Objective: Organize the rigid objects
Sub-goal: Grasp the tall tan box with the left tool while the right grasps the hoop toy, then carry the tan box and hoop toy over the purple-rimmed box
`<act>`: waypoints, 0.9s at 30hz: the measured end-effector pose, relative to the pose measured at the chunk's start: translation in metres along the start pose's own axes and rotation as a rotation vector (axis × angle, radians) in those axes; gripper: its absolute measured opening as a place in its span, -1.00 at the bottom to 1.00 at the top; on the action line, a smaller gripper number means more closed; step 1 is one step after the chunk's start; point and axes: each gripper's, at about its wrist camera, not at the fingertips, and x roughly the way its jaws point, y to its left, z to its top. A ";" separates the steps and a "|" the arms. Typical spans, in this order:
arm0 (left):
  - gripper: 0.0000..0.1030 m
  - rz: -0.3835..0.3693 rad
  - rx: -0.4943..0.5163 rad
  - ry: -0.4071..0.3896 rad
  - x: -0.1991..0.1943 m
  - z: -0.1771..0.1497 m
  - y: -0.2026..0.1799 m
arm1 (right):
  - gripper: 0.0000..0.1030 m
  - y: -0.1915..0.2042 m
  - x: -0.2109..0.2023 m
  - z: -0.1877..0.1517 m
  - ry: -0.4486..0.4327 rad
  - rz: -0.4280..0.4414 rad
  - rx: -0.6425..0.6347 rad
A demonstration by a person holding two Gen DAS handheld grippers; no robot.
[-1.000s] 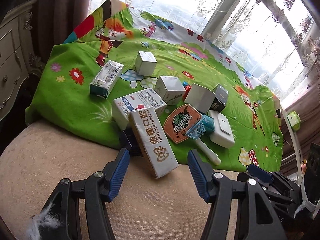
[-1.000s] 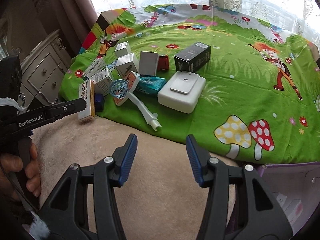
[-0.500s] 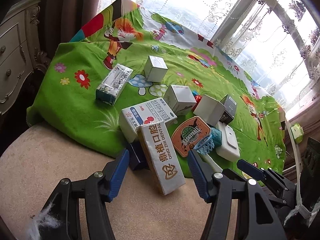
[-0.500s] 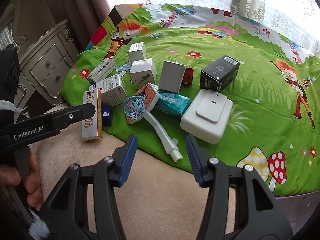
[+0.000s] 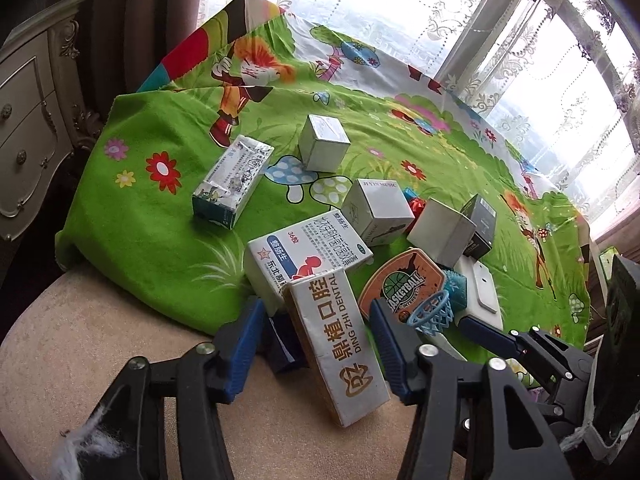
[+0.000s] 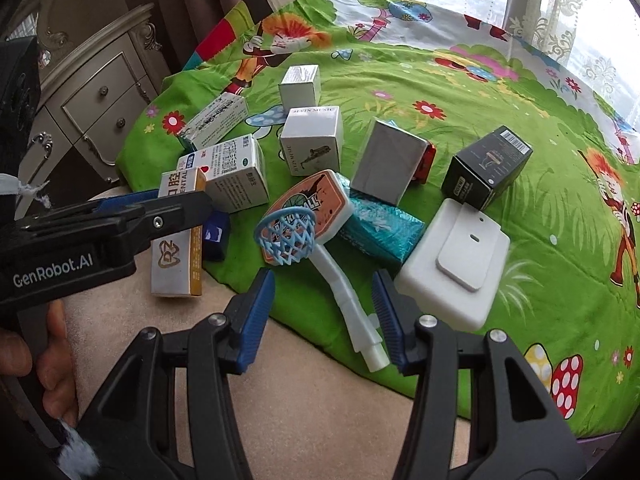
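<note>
Some things are hard for you to see here. In the left wrist view, the small dark blue box (image 5: 282, 344) near the bottom middle is mostly hidden behind the long dental box (image 5: 340, 344). The teal packet (image 5: 456, 286) peeks out behind the toy hoop board, and the white flat case (image 5: 482, 292) is partly covered too. A small red thing (image 5: 416, 204) pokes out between two white boxes, and you cannot tell what it is. In the right wrist view, your left gripper's black arm crosses the dental box (image 6: 176, 256) at the left of the frame, so part of its writing is cut off.

Your left gripper (image 5: 316, 340) sits low in the middle of its frame. Its blue tongs are apart, one on each side of the dental box, and they do not seem to touch it. That box lies half on the tan cushion (image 5: 100, 328) and half on the edge of the green cloth (image 5: 160, 240).

Your right gripper (image 6: 322, 316) is low in its frame, with its tongs apart too. The white handle of the toy basketball hoop (image 6: 304, 220) lies between them, close to the right tong; you cannot tell if it touches. Your left hand (image 6: 48, 360) shows at the lower left edge, wrapped around the gripper's grip.
</note>
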 end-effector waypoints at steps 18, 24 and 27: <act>-0.67 -0.048 -0.026 -0.023 -0.008 -0.003 0.012 | -0.65 0.013 0.020 0.005 0.047 -0.013 -0.074; -0.67 -0.055 -0.020 -0.042 -0.016 -0.006 0.011 | -0.75 0.013 0.004 0.003 0.003 -0.013 -0.061; -0.67 -0.060 -0.010 -0.048 -0.021 -0.008 0.008 | -0.76 0.014 -0.006 -0.002 -0.015 -0.011 -0.052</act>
